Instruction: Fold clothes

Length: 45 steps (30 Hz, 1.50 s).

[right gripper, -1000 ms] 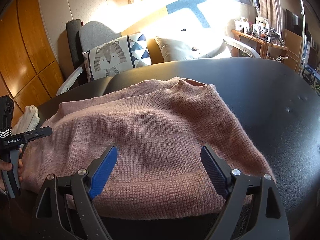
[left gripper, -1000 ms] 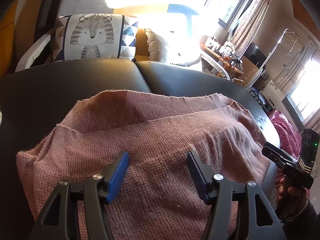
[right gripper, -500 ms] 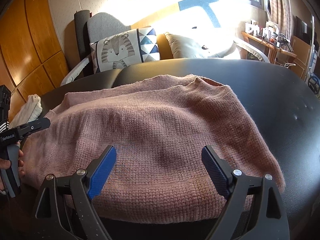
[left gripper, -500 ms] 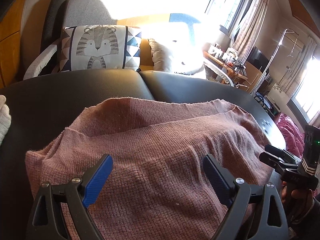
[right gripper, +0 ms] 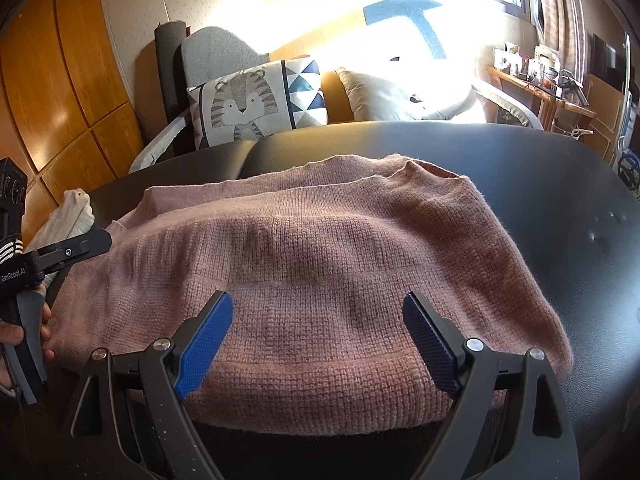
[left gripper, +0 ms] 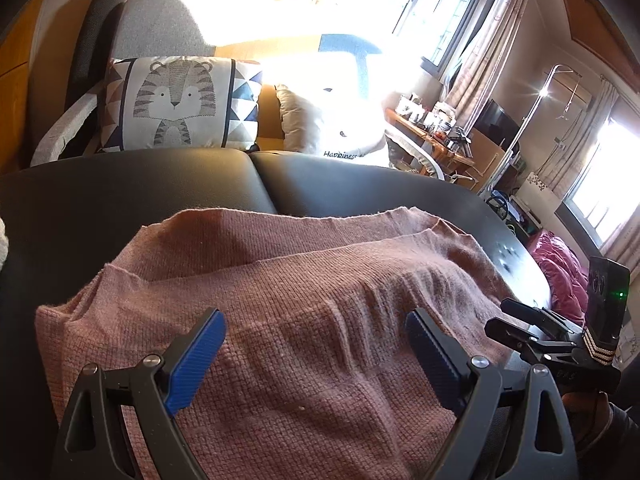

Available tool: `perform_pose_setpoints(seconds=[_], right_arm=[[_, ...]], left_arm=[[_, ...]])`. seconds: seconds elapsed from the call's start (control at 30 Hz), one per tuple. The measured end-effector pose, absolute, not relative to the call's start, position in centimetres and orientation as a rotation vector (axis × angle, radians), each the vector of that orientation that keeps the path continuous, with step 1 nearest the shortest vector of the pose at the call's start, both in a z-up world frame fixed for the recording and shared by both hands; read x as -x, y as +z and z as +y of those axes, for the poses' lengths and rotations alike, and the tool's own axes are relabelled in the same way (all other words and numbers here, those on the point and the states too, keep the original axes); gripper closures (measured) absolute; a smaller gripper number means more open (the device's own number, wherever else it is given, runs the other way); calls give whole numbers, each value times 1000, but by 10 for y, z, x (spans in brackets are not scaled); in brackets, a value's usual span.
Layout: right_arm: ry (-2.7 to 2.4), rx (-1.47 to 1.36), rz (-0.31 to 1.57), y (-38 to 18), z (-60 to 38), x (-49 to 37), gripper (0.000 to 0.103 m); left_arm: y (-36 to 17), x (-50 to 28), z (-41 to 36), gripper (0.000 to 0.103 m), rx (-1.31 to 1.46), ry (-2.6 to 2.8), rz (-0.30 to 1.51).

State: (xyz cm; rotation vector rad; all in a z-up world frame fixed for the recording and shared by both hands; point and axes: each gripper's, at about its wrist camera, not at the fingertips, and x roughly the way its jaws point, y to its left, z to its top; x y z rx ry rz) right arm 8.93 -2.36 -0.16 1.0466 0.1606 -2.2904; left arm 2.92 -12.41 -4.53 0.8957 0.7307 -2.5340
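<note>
Left gripper (left gripper: 316, 354) open, pink knit sweater (right gripper: 304, 280) folded flat

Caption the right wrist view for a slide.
Right gripper open above a folded pink knit sweater on a black padded surface, left gripper alongside.

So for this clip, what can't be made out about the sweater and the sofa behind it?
- pink sweater, both views: its sleeves and underside are folded beneath it.
- Sweater's near hem, left wrist view: cut off by the bottom edge behind the left gripper.
- white cushion, both views: its print is washed out by sun glare.
- white cloth, right wrist view: partly behind the left gripper.
</note>
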Motion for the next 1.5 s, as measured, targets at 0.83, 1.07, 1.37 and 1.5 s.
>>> perform_pose_setpoints(seconds=[0.83, 1.07, 1.37, 1.5], right_arm=[[-2282, -1058, -1, 4, 2, -87, 14], [-2294, -1066, 11, -2, 1, -79, 14], [-2291, -1063, 81, -2, -6, -87, 14], [-2306, -1038, 99, 12, -5, -97, 14]], left_arm=[[-24, -20, -96, 9, -945, -2562, 659], [-36, -22, -100, 9, -983, -2522, 657], [-49, -41, -110, 9, -954, -2464, 701], [-54, -45, -107, 9, -967, -2469, 721]])
